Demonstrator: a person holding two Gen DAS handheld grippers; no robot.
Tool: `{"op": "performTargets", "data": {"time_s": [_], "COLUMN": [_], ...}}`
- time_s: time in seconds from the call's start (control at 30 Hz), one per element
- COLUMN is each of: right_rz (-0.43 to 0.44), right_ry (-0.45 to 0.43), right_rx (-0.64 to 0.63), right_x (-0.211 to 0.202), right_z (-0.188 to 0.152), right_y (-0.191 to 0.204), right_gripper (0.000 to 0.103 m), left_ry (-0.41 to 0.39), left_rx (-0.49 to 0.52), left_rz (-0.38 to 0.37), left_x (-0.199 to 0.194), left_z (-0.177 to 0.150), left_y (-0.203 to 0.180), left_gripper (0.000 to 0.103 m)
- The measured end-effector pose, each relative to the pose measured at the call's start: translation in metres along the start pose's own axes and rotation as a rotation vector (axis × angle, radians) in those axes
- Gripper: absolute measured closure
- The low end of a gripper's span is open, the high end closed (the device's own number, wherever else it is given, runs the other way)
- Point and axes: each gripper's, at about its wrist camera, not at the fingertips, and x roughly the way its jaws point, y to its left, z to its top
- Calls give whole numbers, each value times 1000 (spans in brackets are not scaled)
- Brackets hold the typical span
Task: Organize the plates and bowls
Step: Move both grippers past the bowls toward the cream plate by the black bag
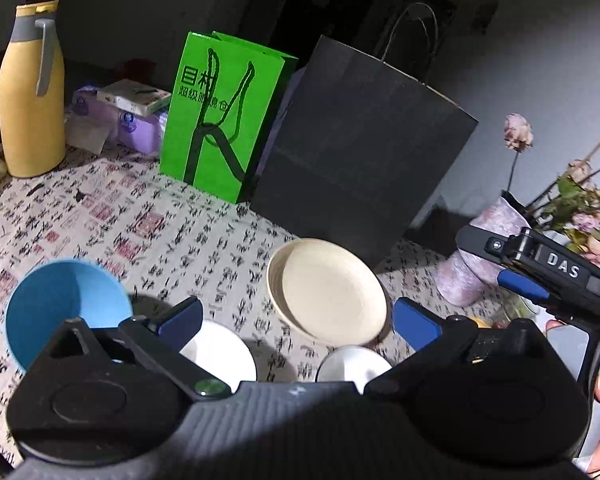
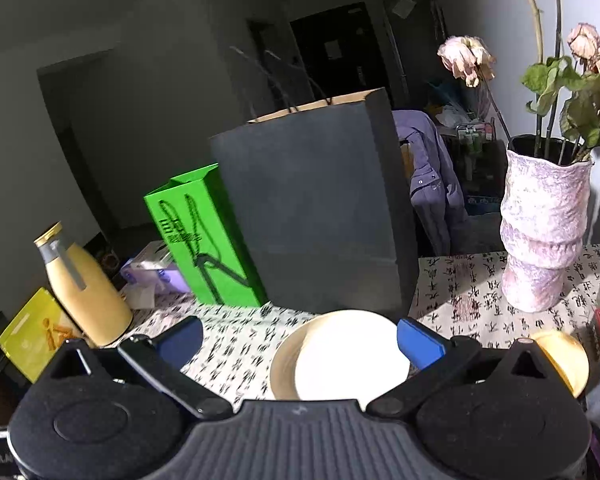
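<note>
Jaws of both grippers stand spread and empty. Straight ahead of the right gripper point(image 2: 300, 340), between its blue tips, the cream plate point(image 2: 340, 356) lies flat on the table point(image 2: 236, 340), so this hand is nearer than the left gripper point(image 1: 296, 320).

Calligraphy-print tablecloth point(image 1: 100, 216) carries cream plate point(image 1: 328, 292), blue bowl point(image 1: 60, 304), vase point(image 2: 540, 232)

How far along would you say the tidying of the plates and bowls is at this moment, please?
Nothing looks done yet: the beige plate, blue bowl, white dish and small white bowl lie apart on the tablecloth, unstacked. Nothing is in hand: the left claw and right claw are open and empty. All the stacking remains.
</note>
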Motion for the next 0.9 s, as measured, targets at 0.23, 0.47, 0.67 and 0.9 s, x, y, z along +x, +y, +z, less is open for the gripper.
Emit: {"op": "performTargets", "data": {"time_s": [0.23,0.47,0.67,0.9], "right_rz": [-10,2,-14,11], "right_ry": [15,38,27,36], "right_rx": [7,13,7,-50], "right_x": [51,92,97,105], "right_z": [2,-27,-28,-29], "right_y": [-21,-48,-59,-59], "right_gripper": [0,0,0,0], "left_ry": [0,31,17,-6], "left_rx": [-15,16,-4,23], "left_rz": [61,175,264,337], "left_x": [38,88,118,148], "left_z": [7,-5,-12,-11], "left_y": [-8,-8,-8,-19], "left_gripper": [0,0,0,0]}}
